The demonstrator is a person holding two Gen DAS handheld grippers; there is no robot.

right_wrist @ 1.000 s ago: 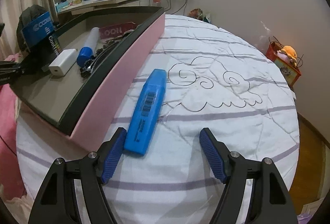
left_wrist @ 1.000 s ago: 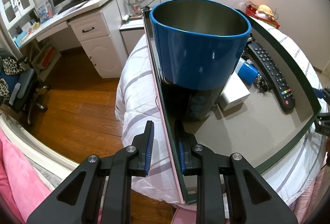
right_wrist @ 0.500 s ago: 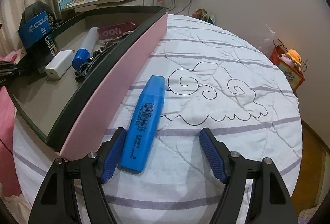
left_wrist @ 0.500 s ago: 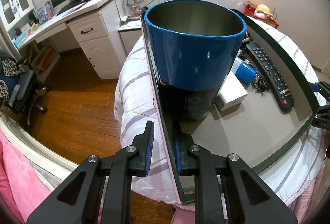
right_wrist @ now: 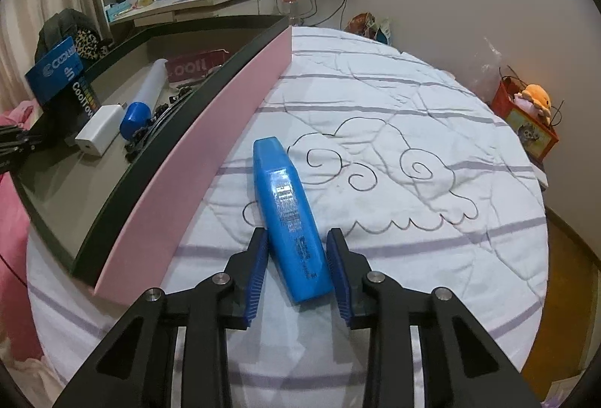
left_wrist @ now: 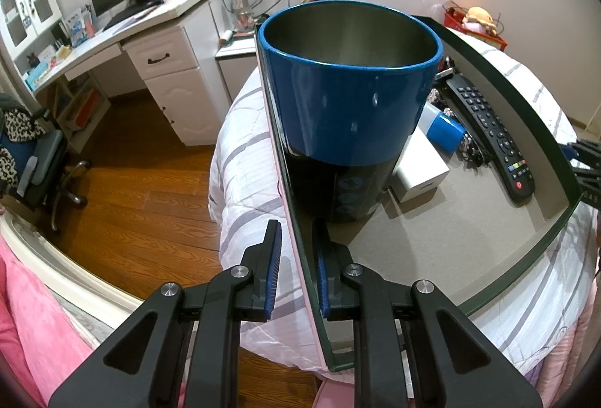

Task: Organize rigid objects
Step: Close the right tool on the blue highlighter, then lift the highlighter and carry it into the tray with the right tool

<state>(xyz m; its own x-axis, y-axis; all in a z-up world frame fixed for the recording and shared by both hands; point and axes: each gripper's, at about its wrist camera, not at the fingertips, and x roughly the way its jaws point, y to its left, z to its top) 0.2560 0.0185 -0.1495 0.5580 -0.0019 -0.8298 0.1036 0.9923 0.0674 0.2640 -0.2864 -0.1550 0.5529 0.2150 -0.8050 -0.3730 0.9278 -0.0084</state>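
Closing on blue highlighter [right_wrist: 291,220] atop bedspread [right_wrist: 413,160] beside pink box [right_wrist: 210,152], R gripper [right_wrist: 296,258] jaws now narrowed from wide, pickup seemingly imminent; L gripper [left_wrist: 295,269] clamping box wall.

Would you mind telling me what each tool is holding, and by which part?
The left tool clamps the box by its side wall; the right tool grips the blue marker near its end.
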